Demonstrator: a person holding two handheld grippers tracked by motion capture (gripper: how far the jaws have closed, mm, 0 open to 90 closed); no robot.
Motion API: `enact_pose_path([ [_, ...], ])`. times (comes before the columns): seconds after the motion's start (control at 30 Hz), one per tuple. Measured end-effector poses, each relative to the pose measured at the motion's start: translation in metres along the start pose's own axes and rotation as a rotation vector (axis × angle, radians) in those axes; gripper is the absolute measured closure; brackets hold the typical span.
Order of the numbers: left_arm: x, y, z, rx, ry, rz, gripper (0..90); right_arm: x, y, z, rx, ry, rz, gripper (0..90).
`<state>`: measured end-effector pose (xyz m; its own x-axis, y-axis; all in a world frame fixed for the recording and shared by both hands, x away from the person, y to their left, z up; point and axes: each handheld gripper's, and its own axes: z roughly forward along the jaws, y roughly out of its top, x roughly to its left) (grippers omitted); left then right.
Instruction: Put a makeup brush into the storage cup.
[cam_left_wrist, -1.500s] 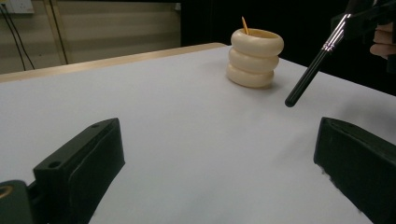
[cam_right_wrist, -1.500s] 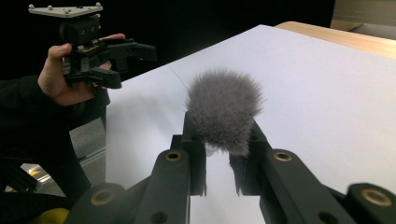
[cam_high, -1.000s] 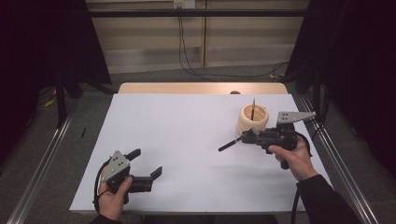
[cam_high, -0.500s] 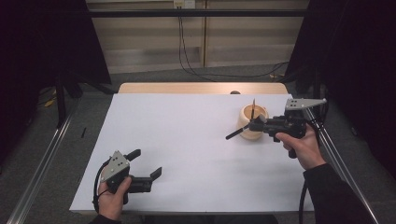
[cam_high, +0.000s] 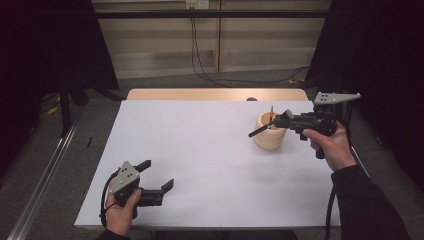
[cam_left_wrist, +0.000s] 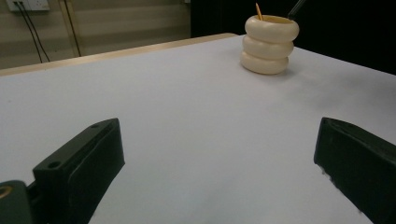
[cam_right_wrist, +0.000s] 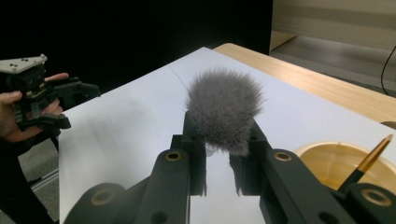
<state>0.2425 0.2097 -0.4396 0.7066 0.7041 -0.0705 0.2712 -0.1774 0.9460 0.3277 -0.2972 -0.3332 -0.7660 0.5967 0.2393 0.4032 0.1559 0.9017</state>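
My right gripper (cam_high: 285, 119) is shut on a brush with a fluffy grey head (cam_right_wrist: 224, 109); the head sits right at the jaw tips. The brush's thin dark handle (cam_high: 260, 131) sticks out leftward, above a cream ribbed cup (cam_high: 269, 135) at the table's right. A gold-tipped stick (cam_right_wrist: 373, 156) leans inside the cup (cam_right_wrist: 327, 163). My left gripper (cam_high: 157, 174) rests near the front left corner of the white table, open, with bare tabletop between its jaws (cam_left_wrist: 219, 154). From there the cup (cam_left_wrist: 268, 46) stands far off.
The white sheet (cam_high: 200, 150) covers most of the table, with a wooden strip (cam_high: 215, 94) bare along the far edge. Cables (cam_high: 200, 55) hang down the wall behind. Dark curtains flank both sides.
My right gripper has lifted with the brush and moved toward the far right, so the handle now hangs over the cup. The left gripper has stayed put.
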Motion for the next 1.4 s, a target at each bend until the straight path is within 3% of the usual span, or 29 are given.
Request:
enact_pose_path([
  [0.4, 0.001, 0.0, -0.001, -0.003, -0.007, -0.003, 1.5, -0.012, 0.013, -0.008, -0.01, -0.052, 0.006, 76.9],
  [0.63, 0.0, 0.0, -0.001, -0.004, 0.01, 0.002, 1.5, -0.019, 0.022, -0.009, -0.004, -0.094, 0.01, 76.9],
  [1.07, 0.002, 0.0, -0.001, -0.003, 0.015, 0.008, 1.5, -0.034, 0.028, -0.017, 0.01, -0.164, 0.033, 76.9],
  [1.4, 0.002, 0.0, -0.001, -0.003, 0.015, 0.01, 1.5, -0.044, 0.026, -0.016, 0.053, -0.212, 0.045, 76.9],
])
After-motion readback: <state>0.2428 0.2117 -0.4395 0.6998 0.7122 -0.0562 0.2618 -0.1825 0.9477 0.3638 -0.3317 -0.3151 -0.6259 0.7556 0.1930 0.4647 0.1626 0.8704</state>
